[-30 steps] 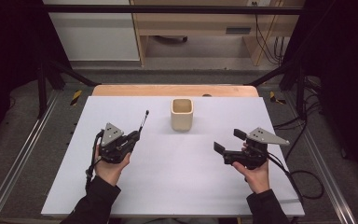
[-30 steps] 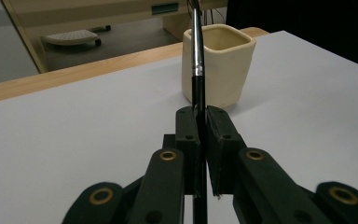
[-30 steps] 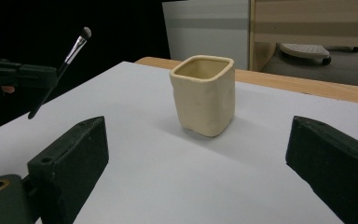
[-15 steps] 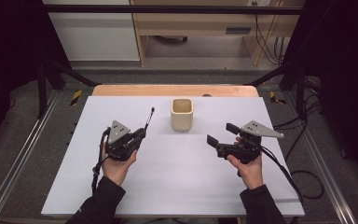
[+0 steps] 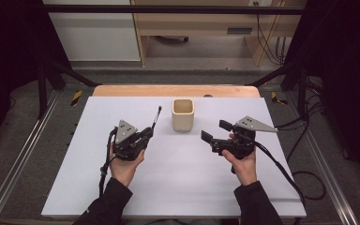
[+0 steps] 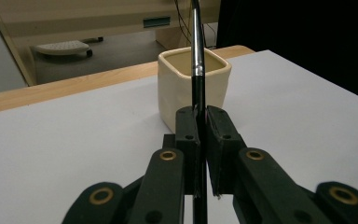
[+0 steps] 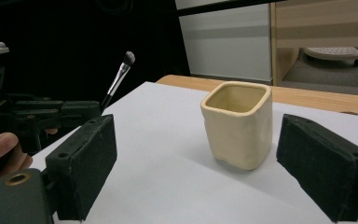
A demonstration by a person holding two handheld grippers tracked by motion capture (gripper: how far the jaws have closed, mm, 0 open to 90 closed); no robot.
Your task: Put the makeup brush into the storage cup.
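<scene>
The brush (image 5: pixel 156 117) is clamped in the left gripper (image 5: pixel 143 136) and points forward and up toward the cup (image 5: pixel 183 114), which stands on the white table (image 5: pixel 178 187) near its far edge. In the high view the brush tip is just left of the cup and not yet over its mouth, so, as a judgement, the pick-up is done and the drop into the cup is left. The right gripper (image 5: pixel 216 131) sits to the cup's right, a little nearer the person, jaws apart and empty; they have just been closing a little, with nothing between them.

In the left gripper view the left gripper (image 6: pixel 199 122) has its jaws pressed together on the black handle of the brush (image 6: pixel 196 51), which rises straight in front of the cup (image 6: pixel 194 88); the bristle end runs out of the top of the picture.

In the right gripper view the cup (image 7: pixel 237 123) stands upright and empty between the wide-spread jaws but beyond them, untouched. The brush (image 7: pixel 119 78) slants up at the left, its grey bristles uppermost, well short of the cup.
</scene>
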